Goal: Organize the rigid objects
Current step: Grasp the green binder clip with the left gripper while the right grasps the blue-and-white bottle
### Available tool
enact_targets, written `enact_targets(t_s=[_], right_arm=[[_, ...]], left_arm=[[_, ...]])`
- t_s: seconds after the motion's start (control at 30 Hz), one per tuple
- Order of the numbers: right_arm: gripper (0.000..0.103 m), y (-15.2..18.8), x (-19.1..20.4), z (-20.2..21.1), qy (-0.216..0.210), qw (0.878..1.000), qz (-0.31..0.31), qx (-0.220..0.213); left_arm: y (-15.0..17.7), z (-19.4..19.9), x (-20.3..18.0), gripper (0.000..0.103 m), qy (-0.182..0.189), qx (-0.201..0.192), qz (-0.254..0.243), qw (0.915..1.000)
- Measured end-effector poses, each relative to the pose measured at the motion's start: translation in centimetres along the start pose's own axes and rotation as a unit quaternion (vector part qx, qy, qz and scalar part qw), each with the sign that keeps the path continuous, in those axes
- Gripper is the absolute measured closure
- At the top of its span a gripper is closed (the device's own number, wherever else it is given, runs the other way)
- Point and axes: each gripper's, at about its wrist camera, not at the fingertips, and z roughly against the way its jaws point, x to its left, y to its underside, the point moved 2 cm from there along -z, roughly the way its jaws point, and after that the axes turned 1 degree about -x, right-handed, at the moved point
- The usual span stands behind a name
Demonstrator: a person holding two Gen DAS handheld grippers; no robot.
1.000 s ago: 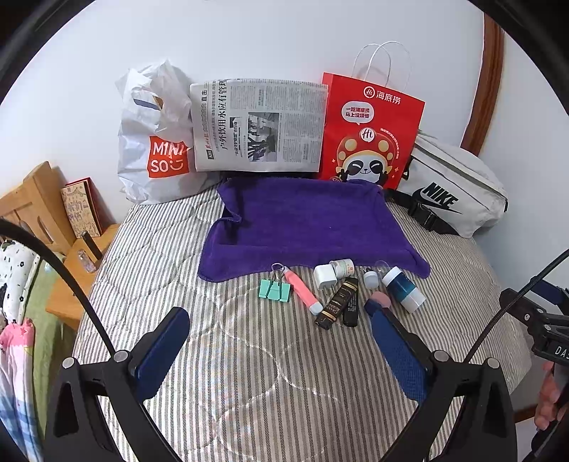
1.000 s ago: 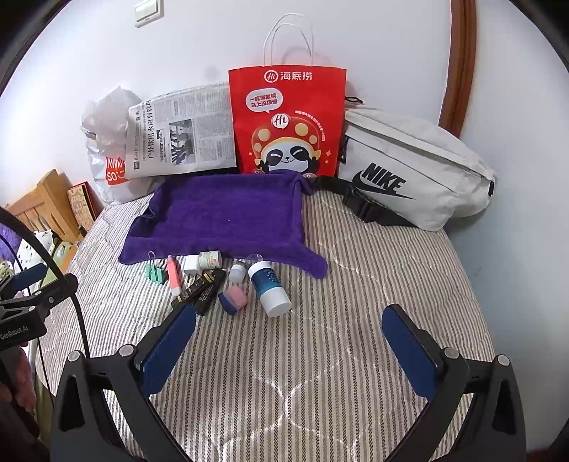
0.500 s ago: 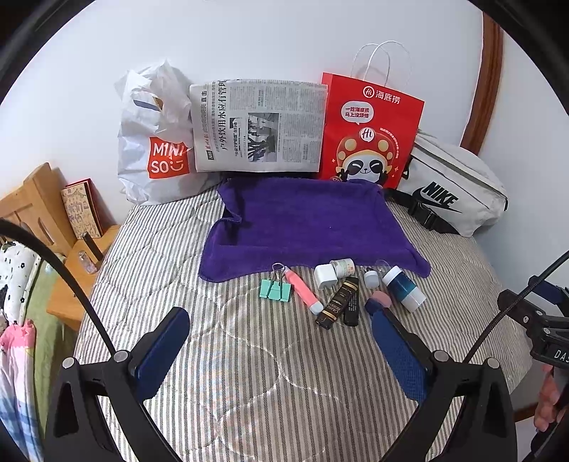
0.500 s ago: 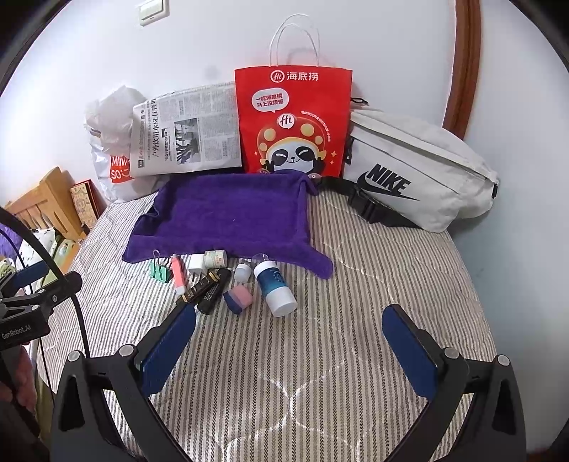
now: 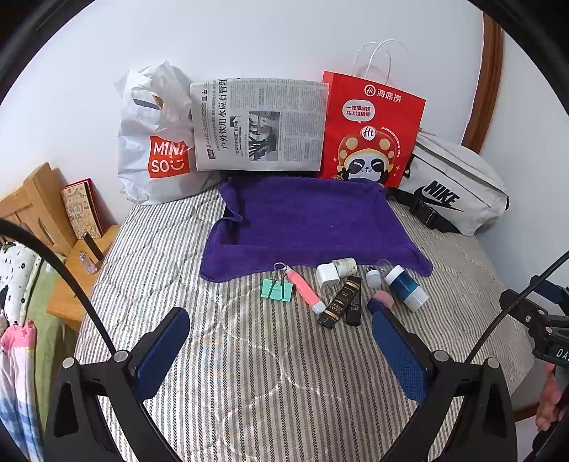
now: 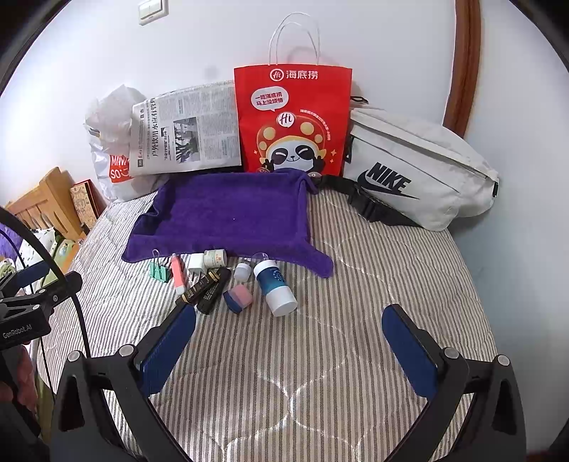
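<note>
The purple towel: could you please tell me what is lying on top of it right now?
Nothing lies on the purple towel. The small items, such as the green binder clip, sit on the striped bedspread by its near edge.

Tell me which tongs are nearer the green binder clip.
Left. The left tongs hover open just in front of the green binder clip; the right tongs, also open, sit farther off to its right.

A plain white wall (image 6: pixel 391 42) is being lit evenly by soft light. A brown wooden door frame (image 6: pixel 462 67) is being shown at the right, a light switch (image 6: pixel 153 9) high up, and a wooden bedside table (image 5: pixel 76 280) beside the striped quilted bed (image 6: pixel 320 373).
</note>
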Motion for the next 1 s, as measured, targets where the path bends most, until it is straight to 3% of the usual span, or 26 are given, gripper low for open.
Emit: enact_targets(t_s=[0.43,0.67,1.0], right_arm=[[0.0,-0.1,-0.3,-0.9,-0.008,1.0,0.002,0.002],[0.0,0.9,-1.5,-2.5,-0.019,1.0,-0.016,0.013],[0.0,2.5,-2.9,-6.9,0.007,0.998,-0.016,0.063]], left_arm=[[0.0,-2.2,0.5,0.0,-0.003,0.006,-0.006,1.0],[1.3,-6.7,0.9,0.0,-0.022,0.015,-0.044,0.9987],[2.0,-16.0,2.0,0.003,0.01,0.053,-0.049,0.9974]])
